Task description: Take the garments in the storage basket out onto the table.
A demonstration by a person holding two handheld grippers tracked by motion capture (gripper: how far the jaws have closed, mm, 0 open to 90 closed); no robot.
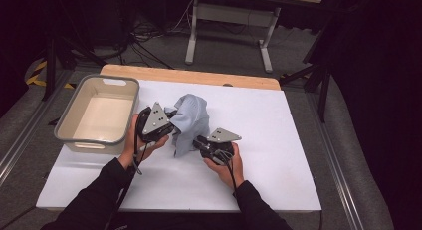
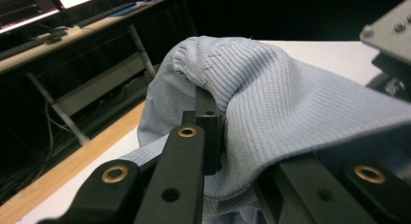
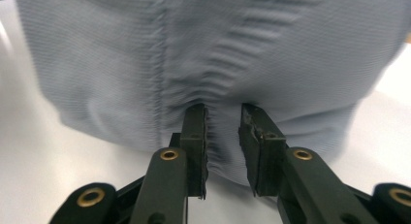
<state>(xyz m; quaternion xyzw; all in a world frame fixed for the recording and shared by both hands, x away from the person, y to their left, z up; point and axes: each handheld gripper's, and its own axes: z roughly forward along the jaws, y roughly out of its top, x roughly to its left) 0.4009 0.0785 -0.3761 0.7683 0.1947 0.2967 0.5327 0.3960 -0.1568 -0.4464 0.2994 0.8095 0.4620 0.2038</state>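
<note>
A light blue ribbed cloth (image 1: pixel 191 120) hangs in a bunch above the white board (image 1: pixel 278 155). My left gripper (image 1: pixel 173 122) holds it up from the left, shut on the cloth's upper part. In the left gripper view the cloth (image 2: pixel 281 83) drapes over the gripper (image 2: pixel 228 120) and hides one jaw. My right gripper (image 1: pixel 197 140) meets the cloth's lower edge from the right. In the right gripper view a puckered fold of the cloth (image 3: pixel 194 54) sits pinched between the narrowly parted jaws of the gripper (image 3: pixel 224 118).
A grey-rimmed empty bin (image 1: pixel 112 80) stands at the board's left, close to my left hand. A wooden table edge (image 1: pixel 189 75) runs behind the board. Beyond it a metal desk frame (image 1: pixel 229 16) and cables stand on the floor.
</note>
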